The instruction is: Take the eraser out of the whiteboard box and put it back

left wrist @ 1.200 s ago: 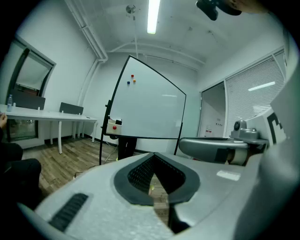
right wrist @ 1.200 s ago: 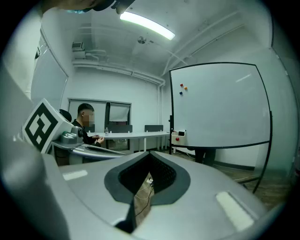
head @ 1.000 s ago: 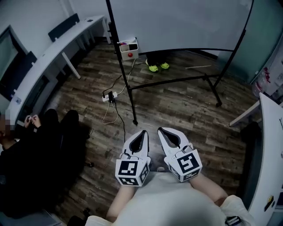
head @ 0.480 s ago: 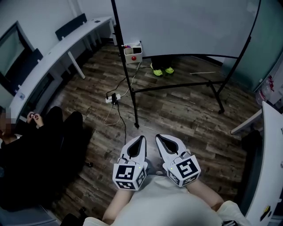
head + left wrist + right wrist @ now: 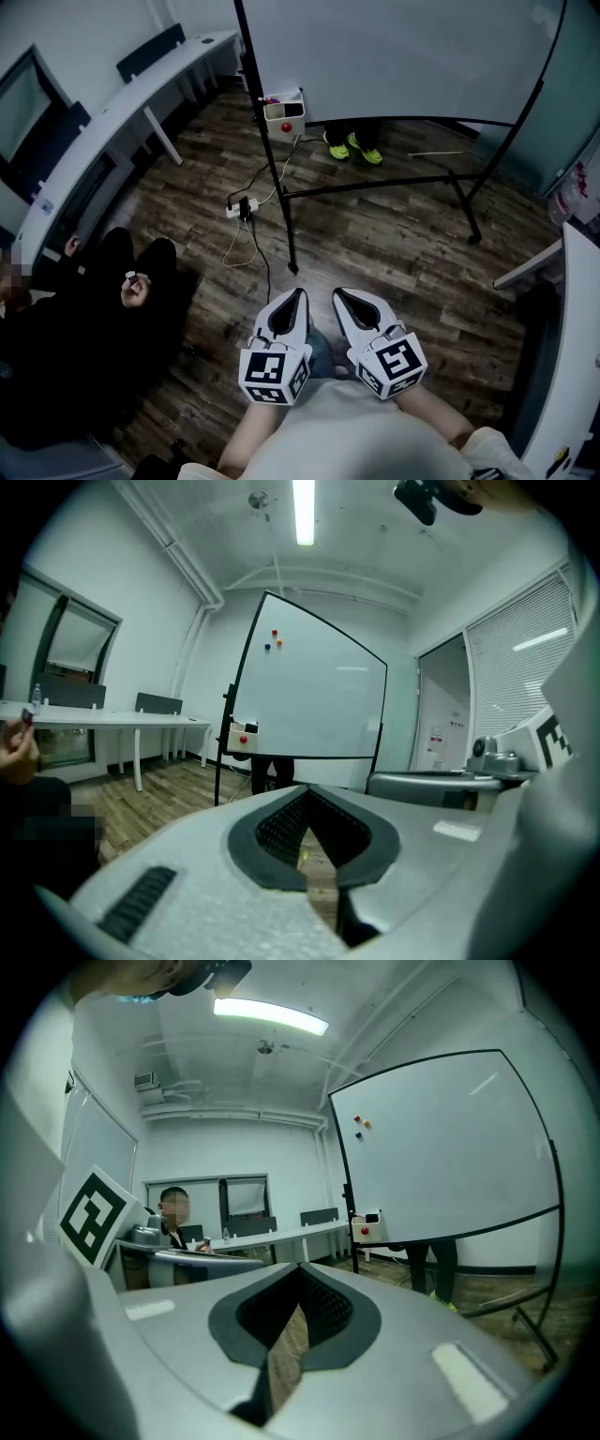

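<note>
This looks like the approach step, with the eraser not yet taken out. The next move calls for closing the long gap to the stand, then parting one pair of fingers at the box.

Well off to the left of both pairs of fingers, a seated person (image 5: 89,328) takes no part. The left gripper (image 5: 296,298) is held low and close to the body, its fingers together with nothing between them. Far ahead of those fingers, almost on their line, the whiteboard box (image 5: 284,115) hangs on the left post of the whiteboard (image 5: 394,47). Something dark sits at the top of the box. It may be the eraser, but it is too small to tell. The right gripper (image 5: 343,298) is just beside the left one, its fingers likewise pressed together and empty. The box lies well ahead of them and slightly to their left.
</note>
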Demonstrator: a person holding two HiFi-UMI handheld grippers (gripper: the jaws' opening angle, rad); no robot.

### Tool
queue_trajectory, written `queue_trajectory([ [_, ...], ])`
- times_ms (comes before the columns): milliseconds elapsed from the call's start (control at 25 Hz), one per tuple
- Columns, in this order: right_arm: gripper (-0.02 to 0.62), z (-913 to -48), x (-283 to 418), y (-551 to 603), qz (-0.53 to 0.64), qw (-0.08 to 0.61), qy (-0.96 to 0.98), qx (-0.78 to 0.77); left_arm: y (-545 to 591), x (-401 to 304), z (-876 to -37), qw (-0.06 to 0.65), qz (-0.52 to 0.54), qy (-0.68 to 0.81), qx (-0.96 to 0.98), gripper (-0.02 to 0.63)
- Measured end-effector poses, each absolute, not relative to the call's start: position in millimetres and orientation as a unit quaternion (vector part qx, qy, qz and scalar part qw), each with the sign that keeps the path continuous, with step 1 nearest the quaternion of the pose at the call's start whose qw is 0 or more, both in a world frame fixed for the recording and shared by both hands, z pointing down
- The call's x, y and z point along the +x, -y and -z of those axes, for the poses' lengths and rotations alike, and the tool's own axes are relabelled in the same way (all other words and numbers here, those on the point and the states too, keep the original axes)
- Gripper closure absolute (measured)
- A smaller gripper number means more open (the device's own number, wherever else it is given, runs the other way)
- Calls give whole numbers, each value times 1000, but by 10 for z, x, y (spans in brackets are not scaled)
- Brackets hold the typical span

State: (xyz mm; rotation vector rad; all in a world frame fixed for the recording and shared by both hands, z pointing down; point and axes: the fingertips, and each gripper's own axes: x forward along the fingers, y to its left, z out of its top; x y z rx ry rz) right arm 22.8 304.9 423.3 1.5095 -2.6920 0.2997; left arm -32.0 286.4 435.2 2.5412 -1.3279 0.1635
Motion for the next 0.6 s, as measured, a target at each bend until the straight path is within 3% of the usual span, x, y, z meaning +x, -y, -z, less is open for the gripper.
queue_trajectory([
  [600,594,-4133,188,-2160,-90,35,882,461,-1989,-373,-4313,143,-59,475,866,604],
])
